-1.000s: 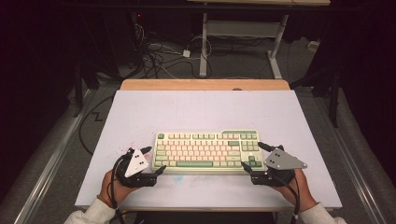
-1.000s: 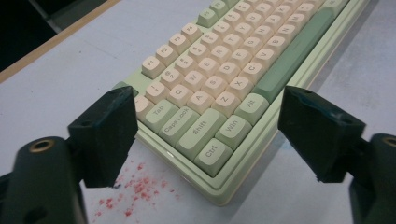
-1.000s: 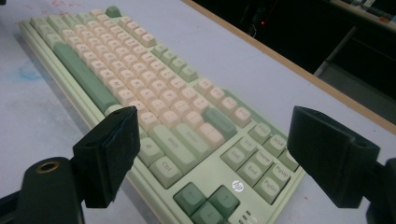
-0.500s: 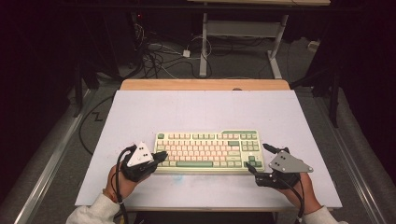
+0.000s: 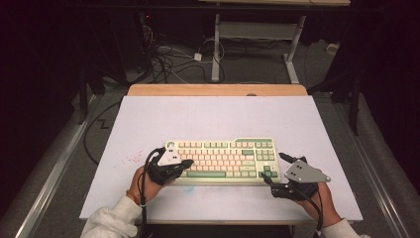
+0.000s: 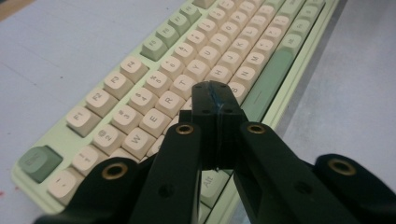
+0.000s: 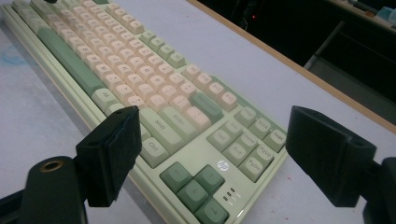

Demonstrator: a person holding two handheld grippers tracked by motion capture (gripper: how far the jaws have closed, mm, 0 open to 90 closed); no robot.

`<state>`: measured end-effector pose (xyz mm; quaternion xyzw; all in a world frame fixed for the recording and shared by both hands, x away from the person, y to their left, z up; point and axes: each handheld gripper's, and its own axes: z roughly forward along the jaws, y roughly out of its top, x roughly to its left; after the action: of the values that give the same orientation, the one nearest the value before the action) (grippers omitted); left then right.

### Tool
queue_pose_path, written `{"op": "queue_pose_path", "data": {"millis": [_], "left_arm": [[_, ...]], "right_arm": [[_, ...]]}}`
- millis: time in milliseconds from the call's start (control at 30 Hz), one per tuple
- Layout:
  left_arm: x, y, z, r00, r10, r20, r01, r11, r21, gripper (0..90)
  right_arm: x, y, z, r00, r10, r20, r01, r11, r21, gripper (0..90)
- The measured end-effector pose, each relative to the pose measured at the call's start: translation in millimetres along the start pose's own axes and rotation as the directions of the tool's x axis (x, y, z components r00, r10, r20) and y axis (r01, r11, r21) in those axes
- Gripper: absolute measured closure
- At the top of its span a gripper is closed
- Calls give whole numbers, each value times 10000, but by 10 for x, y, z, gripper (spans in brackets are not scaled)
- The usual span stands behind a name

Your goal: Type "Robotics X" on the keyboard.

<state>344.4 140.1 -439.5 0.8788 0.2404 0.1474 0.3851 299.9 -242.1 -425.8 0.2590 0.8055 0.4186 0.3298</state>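
1. At about 7 o'clock on the white table [image 5: 148,114], the left gripper [image 5: 187,164] is seen in the high view, held over the left end of the keyboard [image 5: 223,157]. In the left gripper view its jaws are pressed flat together with nothing between them, the closed tip poised above the letter keys [image 6: 154,100] near the middle rows.

2. The jaws of the left gripper have just been closing, and they now stand fully together. No key or other object is caught in them.

3. Whether the closed tip is already touching a keycap cannot be settled, since the tip hides the key beneath it in the left gripper view; it is judged to be just above or lightly on one.

4. The keyboard lies flat at about 6 o'clock on the table, long side parallel to the near edge, with cream letter keys and green modifier keys.

5. At about 5 o'clock, the right gripper [image 5: 274,169] is held just beside the keyboard's right end. In the right gripper view its jaws are spread wide and empty, and the arrow keys [image 7: 198,186] and navigation cluster are framed between them.

6. As a judgement on progress: the work appears to be at an early stage. The left gripper has been set up as a closed poking tip for key presses, while the right is merely stationed nearby, possibly to steady the case. The pressing itself seems largely left to be done.
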Motion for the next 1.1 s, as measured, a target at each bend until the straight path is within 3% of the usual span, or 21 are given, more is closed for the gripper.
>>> {"op": "queue_pose_path", "data": {"millis": [433,667,1100], "left_arm": [[-6,39,217,9997,240,61,-243,9977,632,880],[-7,10,246,9994,320,-161,-306,9962,811,880],[-4,0,270,9995,316,-37,-311,9946,989,881]], "right_arm": [[2,-20,20,10000,-59,-61,59,9999,86,196],[13,-25,24,9999,-88,-74,89,9999,133,199],[22,-28,35,9998,-135,-148,138,9997,196,202]]}}
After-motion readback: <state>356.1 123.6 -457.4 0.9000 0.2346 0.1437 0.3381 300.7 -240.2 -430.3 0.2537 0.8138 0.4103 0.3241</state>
